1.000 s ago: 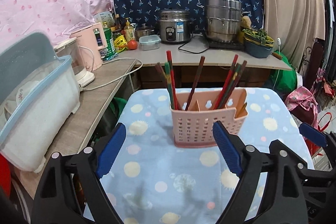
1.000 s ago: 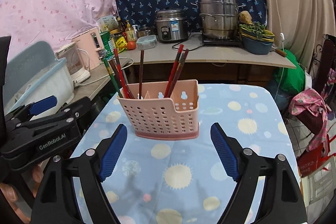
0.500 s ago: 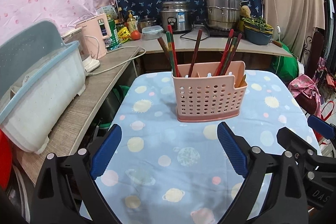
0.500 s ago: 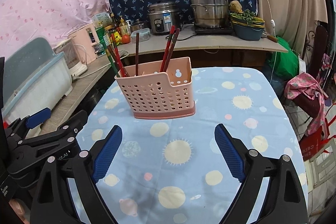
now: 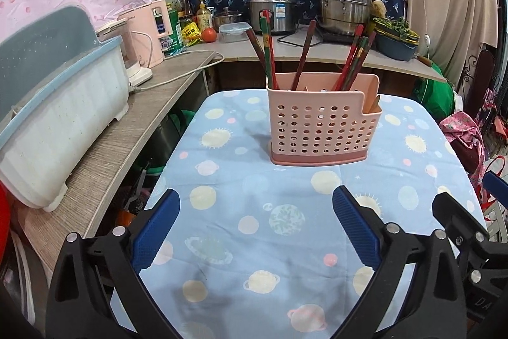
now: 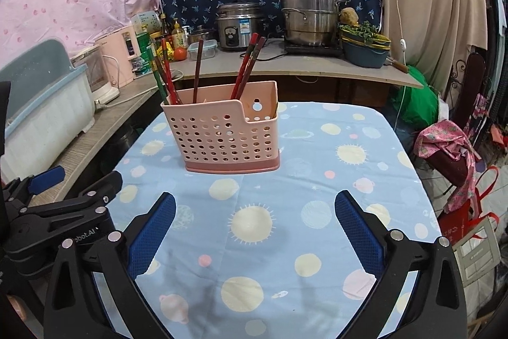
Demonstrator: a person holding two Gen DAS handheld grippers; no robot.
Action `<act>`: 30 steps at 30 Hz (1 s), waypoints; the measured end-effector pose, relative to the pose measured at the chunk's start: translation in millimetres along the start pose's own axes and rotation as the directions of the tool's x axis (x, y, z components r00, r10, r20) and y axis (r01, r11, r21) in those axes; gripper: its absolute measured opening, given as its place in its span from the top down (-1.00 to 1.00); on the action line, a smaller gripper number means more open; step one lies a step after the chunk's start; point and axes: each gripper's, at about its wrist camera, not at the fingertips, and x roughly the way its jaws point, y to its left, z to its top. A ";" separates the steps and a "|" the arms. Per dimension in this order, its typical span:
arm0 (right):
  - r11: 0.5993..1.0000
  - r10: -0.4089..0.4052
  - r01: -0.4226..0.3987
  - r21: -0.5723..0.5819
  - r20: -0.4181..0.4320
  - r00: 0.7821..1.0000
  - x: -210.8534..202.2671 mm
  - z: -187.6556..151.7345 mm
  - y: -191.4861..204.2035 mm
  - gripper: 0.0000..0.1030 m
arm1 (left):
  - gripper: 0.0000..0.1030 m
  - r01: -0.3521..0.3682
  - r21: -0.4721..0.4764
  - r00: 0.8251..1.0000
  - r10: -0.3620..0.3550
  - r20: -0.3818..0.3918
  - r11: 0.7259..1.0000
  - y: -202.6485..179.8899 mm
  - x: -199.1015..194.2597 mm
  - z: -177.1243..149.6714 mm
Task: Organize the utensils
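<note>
Over on the left, a white and blue plastic dish rack [image 5: 60,123] is sitting on a grey wood-grain counter [image 5: 127,145], with a pale pink kettle [image 5: 149,34] standing behind it. The left tongs [image 5: 255,224] are hovering low over the blue cloth, their ribbed blue pads [image 5: 155,227] spreading apart and opening with nothing between them. Ahead of them, in the middle of the surface [image 5: 254,243], a salmon-pink plastic utensil holder [image 5: 320,123] is standing upright on the cloth, well apart from both tongs. It is boxy, its front wall punched with rows of round holes, sitting on a darker pink base, with a stepped rim dropping lower at its right end. Red, green and dark brown chopsticks [image 5: 270,53] are leaning out of its compartments, fanning left and right. The cloth is soft, light blue, printed with pale suns and planets. To the right, the right tongs [image 6: 254,226] are also opening wide over bare cloth, gripping nothing. Behind, a steel rice cooker [image 6: 239,26] and a stacked steel steamer pot [image 6: 309,11] are gleaming against navy patterned fabric
</note>
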 end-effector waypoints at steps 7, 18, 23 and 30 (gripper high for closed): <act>1.000 0.008 -0.008 0.005 -0.020 1.000 8.2 -3.2 -1.3 -0.89 | -0.84 -0.009 0.003 1.000 0.009 -0.004 1.000 0.7 5.2 -1.4; 1.000 0.006 -0.005 0.007 -0.040 0.999 17.0 -7.2 1.0 -0.89 | -0.85 -0.016 0.004 1.000 0.016 -0.019 1.000 1.7 13.9 -4.8; 1.000 0.005 -0.004 0.009 -0.042 0.999 19.0 -8.2 1.3 -0.89 | -0.85 -0.018 -0.002 0.999 0.017 -0.029 1.000 3.9 17.7 -6.8; 1.000 0.008 -0.008 0.009 -0.049 0.999 22.2 -9.5 2.1 -0.89 | -0.85 -0.018 0.002 0.999 0.018 -0.037 1.000 2.8 20.8 -8.7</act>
